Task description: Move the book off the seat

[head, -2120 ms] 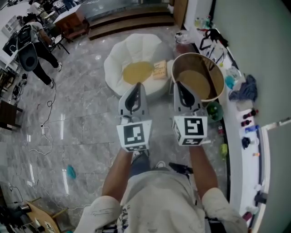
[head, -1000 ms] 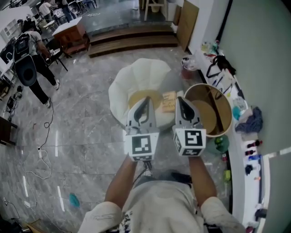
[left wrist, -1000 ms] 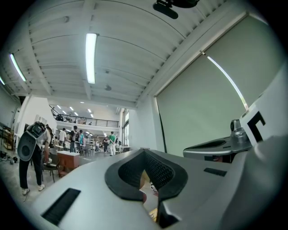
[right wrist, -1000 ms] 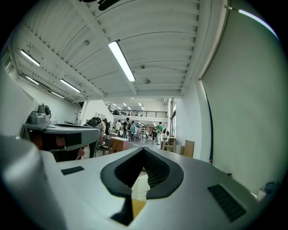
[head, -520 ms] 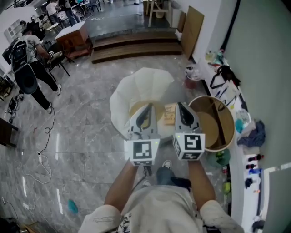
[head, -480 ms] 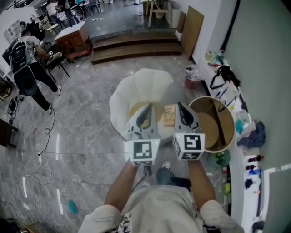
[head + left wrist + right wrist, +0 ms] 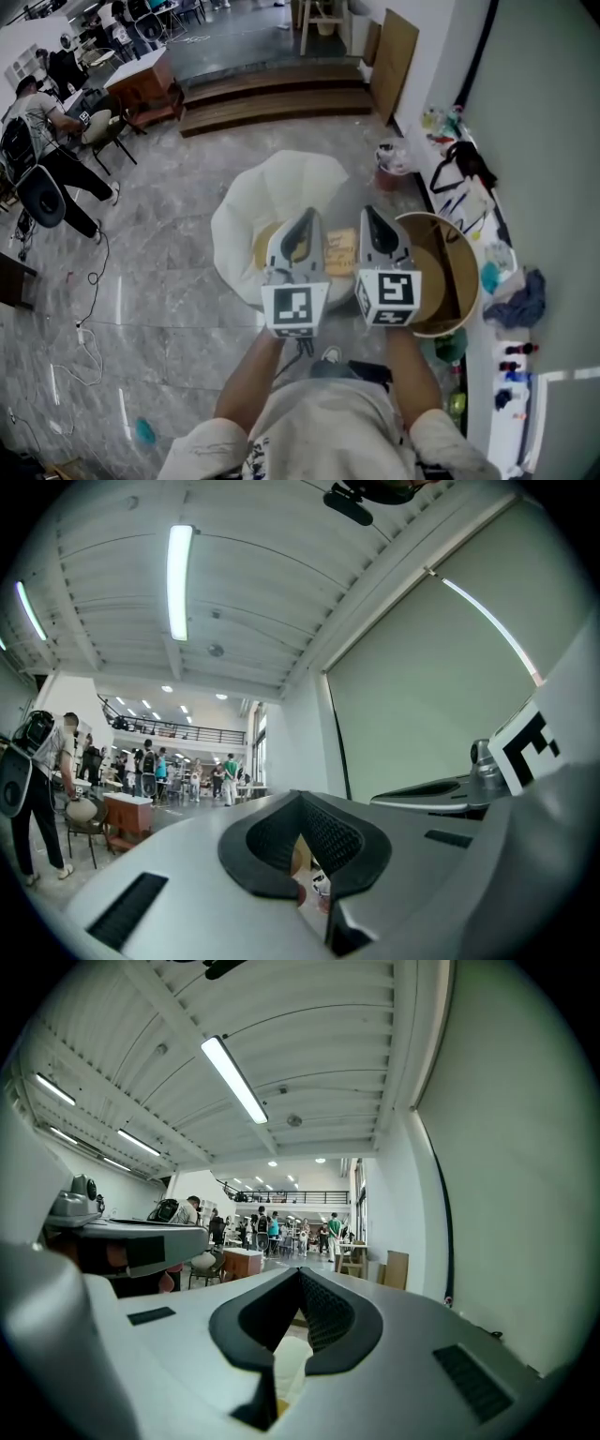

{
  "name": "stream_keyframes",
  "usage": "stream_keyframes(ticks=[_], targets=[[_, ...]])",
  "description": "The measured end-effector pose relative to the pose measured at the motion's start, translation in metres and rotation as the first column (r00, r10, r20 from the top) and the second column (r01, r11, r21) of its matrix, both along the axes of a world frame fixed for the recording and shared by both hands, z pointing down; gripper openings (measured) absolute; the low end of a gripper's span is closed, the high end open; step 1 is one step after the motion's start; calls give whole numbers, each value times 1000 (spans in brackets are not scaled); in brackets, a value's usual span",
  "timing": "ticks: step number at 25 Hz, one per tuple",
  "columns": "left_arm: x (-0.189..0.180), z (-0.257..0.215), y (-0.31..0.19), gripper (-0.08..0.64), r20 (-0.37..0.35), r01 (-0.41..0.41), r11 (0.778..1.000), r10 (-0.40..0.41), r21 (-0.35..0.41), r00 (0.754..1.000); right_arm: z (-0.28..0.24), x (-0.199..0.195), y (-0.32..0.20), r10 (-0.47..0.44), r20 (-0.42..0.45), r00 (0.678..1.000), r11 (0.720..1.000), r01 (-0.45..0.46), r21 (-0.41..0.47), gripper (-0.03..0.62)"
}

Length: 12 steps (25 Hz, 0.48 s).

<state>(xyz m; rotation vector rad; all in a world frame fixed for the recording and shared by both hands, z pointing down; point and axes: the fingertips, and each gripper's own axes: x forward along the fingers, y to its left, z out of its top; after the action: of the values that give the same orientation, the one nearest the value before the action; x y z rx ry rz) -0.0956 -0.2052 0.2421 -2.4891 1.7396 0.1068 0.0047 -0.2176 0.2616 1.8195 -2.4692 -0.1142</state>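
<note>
Lying on the white seat (image 7: 272,192), the book (image 7: 339,251) shows between left gripper (image 7: 303,216) and right gripper (image 7: 368,213), fingers pressed together; grey floor (image 7: 159,244), steps (image 7: 272,89) at twelve o'clock.

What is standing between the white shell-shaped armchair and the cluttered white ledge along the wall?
A large round brown open-topped tub stands between the white shell-shaped armchair and the cluttered white ledge; the head view shows it.
</note>
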Motion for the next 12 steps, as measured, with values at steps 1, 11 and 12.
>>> stream_keyframes(ticks=[1, 11, 12], targets=[[6, 2, -7, 2, 0, 6, 1000, -6, -2, 1000, 2, 6, -7, -2, 2, 1000, 1000, 2, -3, 3], [29, 24, -54, 2, -5, 9, 999, -10, -47, 1000, 31, 36, -54, 20, 32, 999, 997, -18, -69, 3], [27, 25, -60, 2, -6, 4, 999, -4, -49, 1000, 33, 35, -58, 24, 29, 999, 997, -22, -73, 3]])
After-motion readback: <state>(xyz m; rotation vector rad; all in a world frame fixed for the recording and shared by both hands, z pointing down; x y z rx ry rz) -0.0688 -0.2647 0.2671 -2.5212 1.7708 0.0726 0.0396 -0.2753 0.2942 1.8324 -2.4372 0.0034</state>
